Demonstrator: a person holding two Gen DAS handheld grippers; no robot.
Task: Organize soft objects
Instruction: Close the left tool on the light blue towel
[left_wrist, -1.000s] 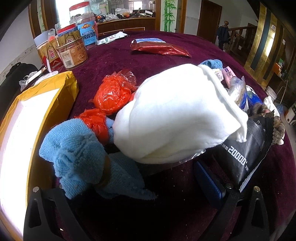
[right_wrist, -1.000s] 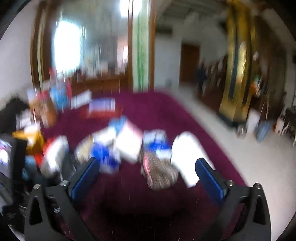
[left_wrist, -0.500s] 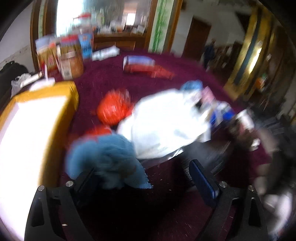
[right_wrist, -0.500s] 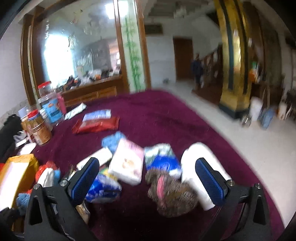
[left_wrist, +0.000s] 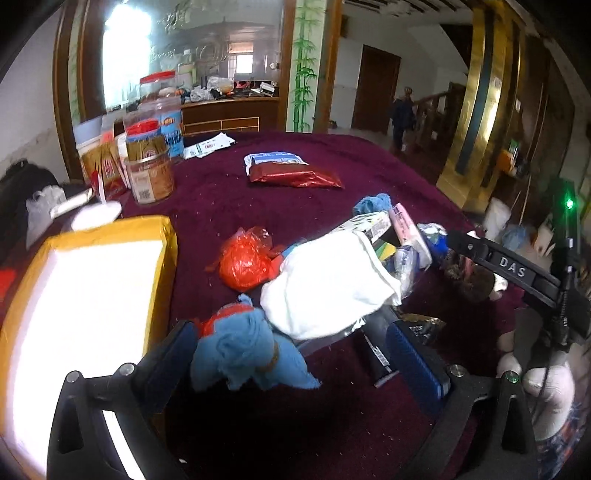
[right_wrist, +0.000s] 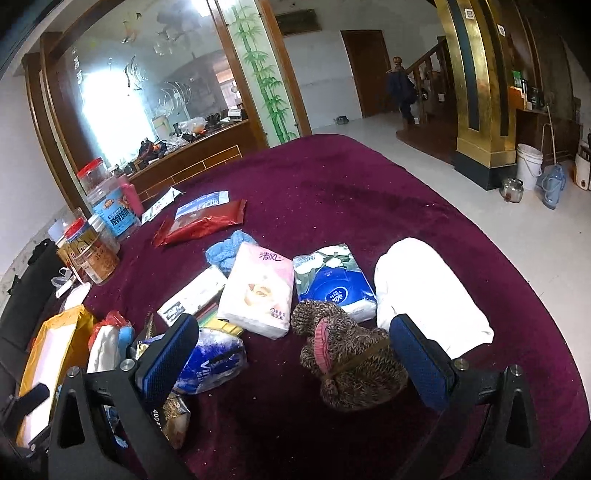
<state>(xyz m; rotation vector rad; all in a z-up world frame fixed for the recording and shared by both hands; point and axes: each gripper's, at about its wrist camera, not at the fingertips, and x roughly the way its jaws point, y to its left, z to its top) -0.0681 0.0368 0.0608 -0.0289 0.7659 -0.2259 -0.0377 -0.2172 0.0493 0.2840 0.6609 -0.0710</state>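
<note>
Soft objects lie scattered on the maroon counter (right_wrist: 351, 192), and each claw looks down on its own heap. Nearest the left claw (left_wrist: 291, 354), a blue cloth bundle (left_wrist: 247, 350) tied with a brown band sits between the two fingers, close against the left one, yet the blue pads do not press it; the jaws are opening and already stand wide, so the bundle rests loose on the counter rather than held. Just beyond it a white folded towel (left_wrist: 328, 284) lies over a dark package, probably only dropped there, with an orange plastic bag (left_wrist: 245, 264) beside it. Left of that claw stands a yellow box (left_wrist: 162, 240) with a bright white inside, likely the bin meant for sorted pieces, since it sits within easy reach. The right claw (right_wrist: 291, 354) is also spread wide and grips nothing; a brown knitted hat (right_wrist: 351, 365) with a pink lining, tied by a band, lies between its fingers nearer the right pad, which suggests it is being lined up for a pick. Just past the hat are a pink tissue pack (right_wrist: 258, 291), a blue tissue pack (right_wrist: 332, 284) and, past the right finger, a white rolled towel (right_wrist: 424, 295). Well beyond both claws sit a red foil pouch (right_wrist: 199, 223) and snack jars (right_wrist: 96, 254), hard goods apparently left aside.
</note>
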